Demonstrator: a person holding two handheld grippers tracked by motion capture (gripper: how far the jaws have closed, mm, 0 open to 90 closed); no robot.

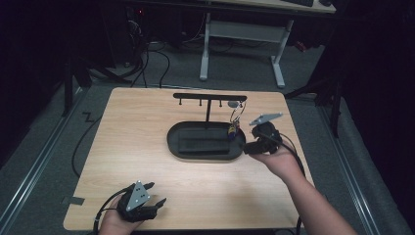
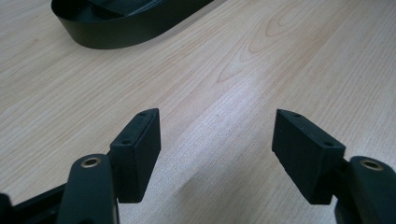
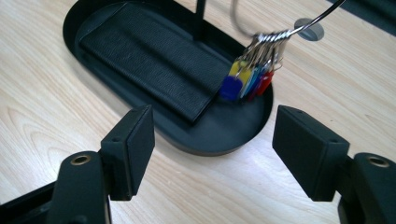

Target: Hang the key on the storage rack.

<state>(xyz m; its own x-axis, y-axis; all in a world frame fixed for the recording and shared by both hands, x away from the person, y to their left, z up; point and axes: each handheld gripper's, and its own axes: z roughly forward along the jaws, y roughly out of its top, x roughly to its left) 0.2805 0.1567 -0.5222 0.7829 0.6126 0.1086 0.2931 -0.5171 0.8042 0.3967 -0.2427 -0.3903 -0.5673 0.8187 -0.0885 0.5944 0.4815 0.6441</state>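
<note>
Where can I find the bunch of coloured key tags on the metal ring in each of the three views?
High view: the bunch of coloured key tags hangs right of centre, from the right end of the black T-shaped stand.
Left gripper view: not in it.
Right gripper view: upper right of centre, over the tray's end.
Shared landmark: the black oval tray.

A bunch of keys [image 3: 252,77] with blue, yellow and red tags hangs on a wire ring from the rack's [image 1: 209,97] three-o'clock hook, dangling above the black oval tray's [image 1: 172,142] three-o'clock end.
</note>
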